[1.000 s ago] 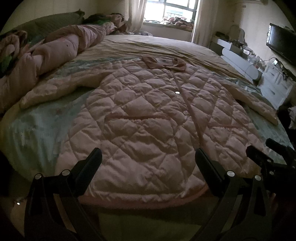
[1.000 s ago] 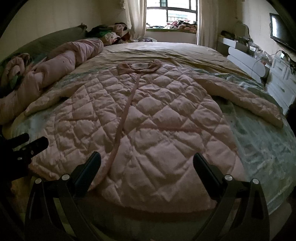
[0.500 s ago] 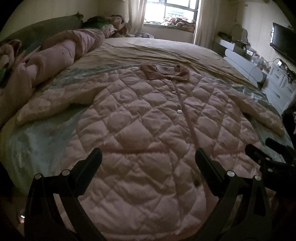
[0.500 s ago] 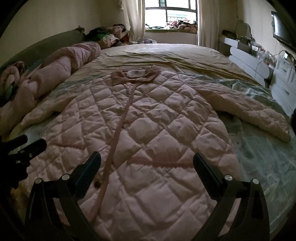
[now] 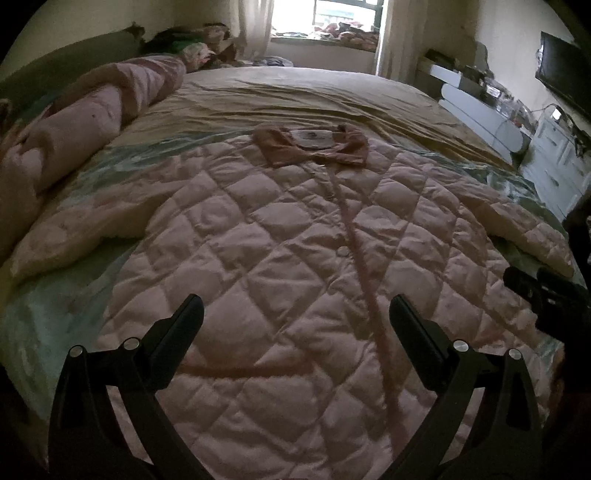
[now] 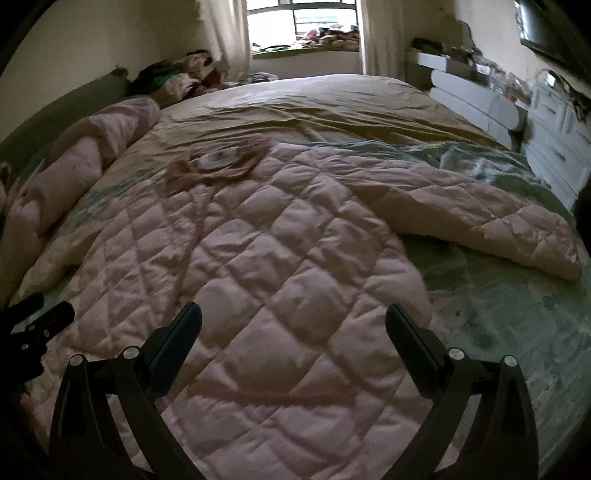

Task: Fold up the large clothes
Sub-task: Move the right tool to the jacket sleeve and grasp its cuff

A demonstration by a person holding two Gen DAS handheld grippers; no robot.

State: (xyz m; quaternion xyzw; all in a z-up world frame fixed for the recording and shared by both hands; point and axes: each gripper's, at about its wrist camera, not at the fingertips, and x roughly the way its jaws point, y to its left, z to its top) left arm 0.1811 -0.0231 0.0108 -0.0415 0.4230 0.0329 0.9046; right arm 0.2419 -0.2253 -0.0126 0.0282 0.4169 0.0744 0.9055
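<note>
A large pink quilted coat [image 5: 280,258] lies spread flat on the bed, collar [image 5: 314,146] at the far end, sleeves out to both sides. It also shows in the right wrist view [image 6: 280,280], with its right sleeve [image 6: 480,221] stretched over the green sheet. My left gripper [image 5: 295,317] is open and empty above the coat's lower body. My right gripper [image 6: 293,317] is open and empty above the lower right part of the coat. Each gripper shows at the edge of the other's view.
A rolled pink duvet [image 5: 85,136] lies along the bed's left side. A tan sheet [image 5: 314,96] covers the far half of the bed. White drawers [image 5: 554,162] and a TV [image 5: 565,70] stand on the right. A window [image 6: 306,22] is at the back.
Both grippers have moved forward over the coat from its hem toward its middle. The right view has swung a little to the right. Both stay open.
</note>
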